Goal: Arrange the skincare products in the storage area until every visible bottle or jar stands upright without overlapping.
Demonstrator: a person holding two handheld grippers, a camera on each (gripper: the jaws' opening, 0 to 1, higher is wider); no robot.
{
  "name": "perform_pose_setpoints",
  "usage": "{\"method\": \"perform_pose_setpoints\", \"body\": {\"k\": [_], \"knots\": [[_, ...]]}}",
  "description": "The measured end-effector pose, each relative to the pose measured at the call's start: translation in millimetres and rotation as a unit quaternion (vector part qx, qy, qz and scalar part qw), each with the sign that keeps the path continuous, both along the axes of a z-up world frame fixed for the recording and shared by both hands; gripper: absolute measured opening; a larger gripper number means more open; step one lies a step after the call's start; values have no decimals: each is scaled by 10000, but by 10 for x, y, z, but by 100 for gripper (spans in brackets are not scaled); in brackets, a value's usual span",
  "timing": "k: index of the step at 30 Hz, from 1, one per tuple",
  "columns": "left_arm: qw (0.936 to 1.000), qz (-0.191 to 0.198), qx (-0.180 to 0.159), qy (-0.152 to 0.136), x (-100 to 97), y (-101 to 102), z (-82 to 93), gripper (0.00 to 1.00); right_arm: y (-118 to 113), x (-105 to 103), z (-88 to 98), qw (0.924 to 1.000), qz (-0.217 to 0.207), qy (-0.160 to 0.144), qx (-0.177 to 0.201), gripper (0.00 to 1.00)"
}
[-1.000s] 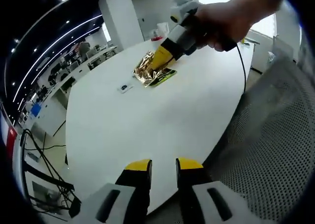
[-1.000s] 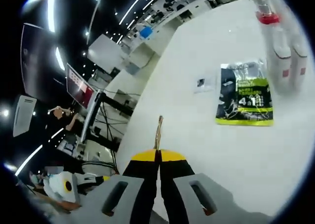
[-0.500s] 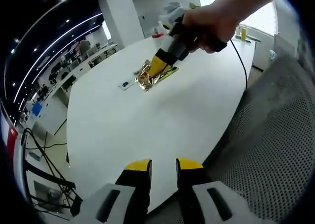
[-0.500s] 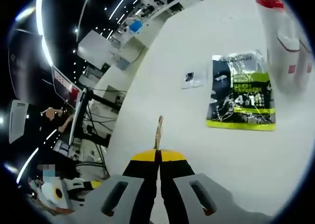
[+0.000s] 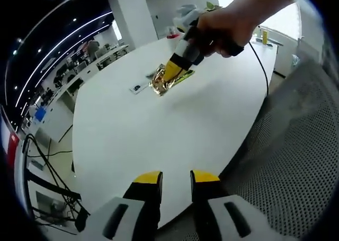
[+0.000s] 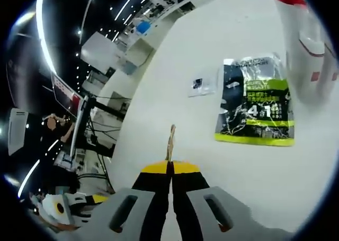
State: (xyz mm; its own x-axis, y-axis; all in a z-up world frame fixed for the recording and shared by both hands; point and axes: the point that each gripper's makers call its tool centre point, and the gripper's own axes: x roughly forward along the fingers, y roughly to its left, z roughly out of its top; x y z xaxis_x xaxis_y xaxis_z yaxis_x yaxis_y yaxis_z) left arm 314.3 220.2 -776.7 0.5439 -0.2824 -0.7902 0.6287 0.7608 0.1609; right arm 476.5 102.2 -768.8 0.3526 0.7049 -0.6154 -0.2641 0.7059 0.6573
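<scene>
In the right gripper view my right gripper [image 6: 170, 164] is shut on a thin gold foil sachet [image 6: 171, 139], seen edge-on above the jaws. Beyond it a black-and-green sachet [image 6: 257, 106] lies flat on the white table [image 6: 175, 66]. White bottles [image 6: 302, 45], one with a red cap, stand upright at the right edge. In the left gripper view a hand holds the right gripper [image 5: 174, 69] over the far part of the table, with the gold foil sachet [image 5: 160, 83] hanging from it. My left gripper [image 5: 176, 178] is open over the near table edge with nothing in it.
A small white card [image 6: 201, 83] lies left of the black-and-green sachet. A grey mesh chair [image 5: 296, 161] is on the right in the left gripper view. Desks, cables and screens stand beyond the table's left edge.
The right gripper has moved closer to the black-and-green sachet, still gripping the gold foil sachet. The left gripper has barely moved.
</scene>
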Motion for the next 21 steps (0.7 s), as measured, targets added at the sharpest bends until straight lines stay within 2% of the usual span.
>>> {"method": "perform_pose_setpoints", "body": {"k": [4, 11, 15, 21], "knots": [[9999, -59, 72, 109, -32, 0, -44, 21, -78, 33, -42, 10000, -22, -17, -65, 0], [9999, -94, 119, 71, -24, 10, -38, 21, -184, 118, -119, 9998, -180, 59, -116, 0], [9997, -123, 166, 132, -46, 14, -55, 21, -117, 211, -148, 9997, -218, 117, -83, 0], [9994, -157, 260, 166, -53, 36, -76, 21, 8, 292, -246, 9995, -19, 215, -231, 0]]}}
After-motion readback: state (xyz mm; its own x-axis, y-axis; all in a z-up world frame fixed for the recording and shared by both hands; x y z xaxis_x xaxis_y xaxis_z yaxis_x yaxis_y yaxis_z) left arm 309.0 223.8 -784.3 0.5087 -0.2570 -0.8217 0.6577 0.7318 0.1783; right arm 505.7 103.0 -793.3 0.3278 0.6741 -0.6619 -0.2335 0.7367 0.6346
